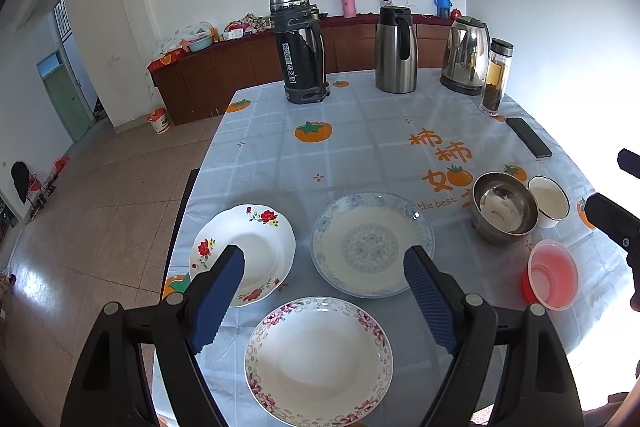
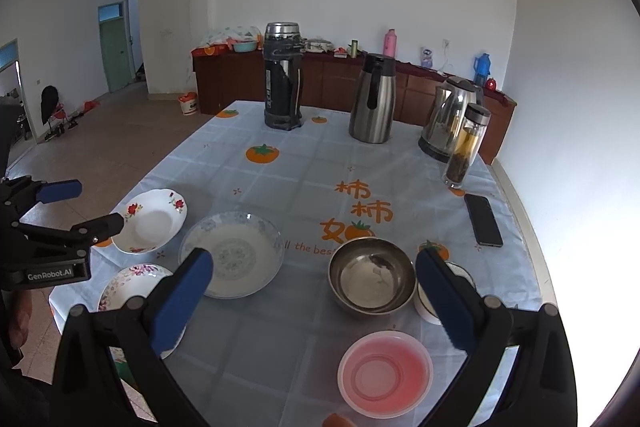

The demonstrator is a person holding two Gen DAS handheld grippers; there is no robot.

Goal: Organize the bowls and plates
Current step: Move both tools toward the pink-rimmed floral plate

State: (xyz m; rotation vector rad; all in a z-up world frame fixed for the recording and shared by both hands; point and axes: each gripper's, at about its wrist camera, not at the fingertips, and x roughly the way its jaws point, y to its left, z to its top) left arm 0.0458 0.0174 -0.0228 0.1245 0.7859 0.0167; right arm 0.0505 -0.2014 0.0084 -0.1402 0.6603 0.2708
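Note:
Three plates lie at the near left of the table: a red-flowered plate [image 1: 244, 253] [image 2: 150, 223], a blue-patterned plate [image 1: 372, 245] [image 2: 232, 253], and a pink-rimmed plate [image 1: 320, 359] [image 2: 132, 279] nearest the edge. To their right sit a steel bowl [image 1: 504, 207] [image 2: 372, 277], a white cup [image 1: 549, 201] [image 2: 426, 301] and a red plastic bowl [image 1: 553, 275] [image 2: 386, 373]. My left gripper [image 1: 324, 263] [image 2: 96, 205] hovers open above the plates, holding nothing. My right gripper [image 2: 314, 267] [image 1: 608, 183] hovers open above the bowls, also with nothing in it.
At the far side of the table stand a black thermos [image 1: 298, 47], a steel carafe [image 1: 396, 49], an electric kettle [image 1: 466, 55] and a glass tea bottle [image 1: 496, 77]. A black phone [image 1: 528, 137] lies near the right edge. Tiled floor lies left of the table.

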